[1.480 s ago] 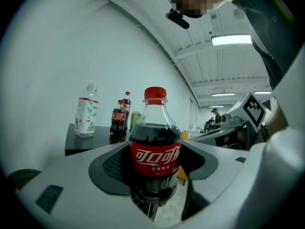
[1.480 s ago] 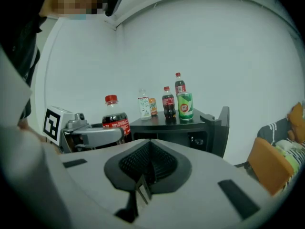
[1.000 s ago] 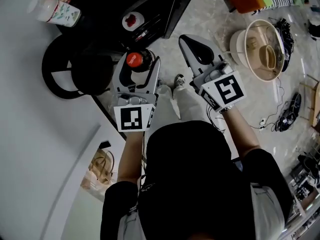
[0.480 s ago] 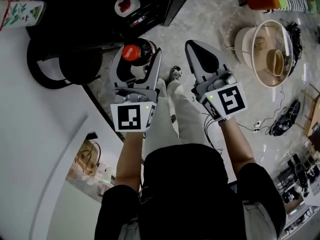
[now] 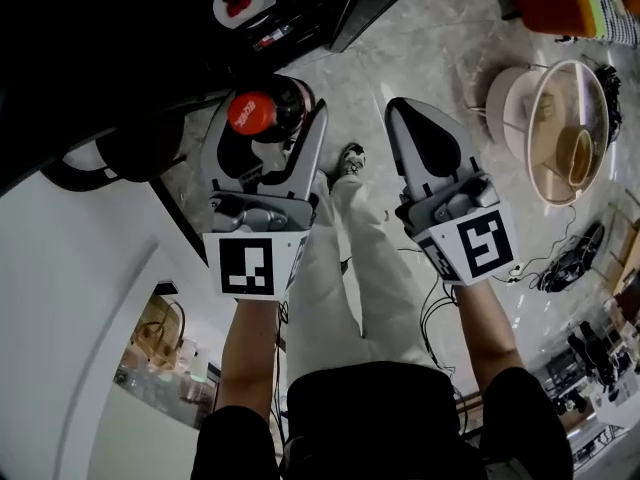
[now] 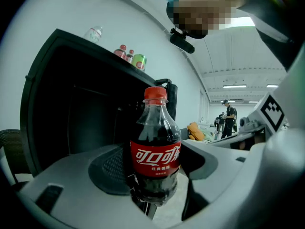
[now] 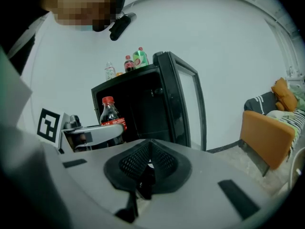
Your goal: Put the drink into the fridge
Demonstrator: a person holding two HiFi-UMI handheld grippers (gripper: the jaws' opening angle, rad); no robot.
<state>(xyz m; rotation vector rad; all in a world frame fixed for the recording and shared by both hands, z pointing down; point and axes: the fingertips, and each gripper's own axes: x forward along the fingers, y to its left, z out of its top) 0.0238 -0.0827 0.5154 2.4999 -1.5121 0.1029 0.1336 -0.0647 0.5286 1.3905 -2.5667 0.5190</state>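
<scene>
a: where is the drink?
b: the cola bottle (image 6: 156, 149) stands upright in the left gripper (image 5: 268, 133). the fingers are grasping its lower body, a pad pressed on each side around the red label, and the red cap is on.
a: is it inside the fridge?
b: no. the black fridge (image 7: 136, 104) stands ahead with its door (image 7: 185, 104) swung open, to the right in the right gripper view. the inside is dark. the bottle is held out in front of the opening, in the air above the floor (image 5: 420, 48).
a: and the other one?
b: the right gripper (image 5: 412, 128) has its fingers clenched together with nothing between them. it sits beside the left one, apart from it, pointing much the same way.
a: anything on top of the fridge?
b: three things in a short row: a clear bottle (image 7: 109, 71), a dark bottle (image 7: 128, 64) with a red cap, and a green can (image 7: 139, 57).
a: what else is around?
b: the person's white trousers (image 5: 350, 258) and one shoe (image 5: 350, 158) show between the two grippers in the head view. an orange sofa (image 7: 262, 132) stands off to the right of the fridge.
</scene>
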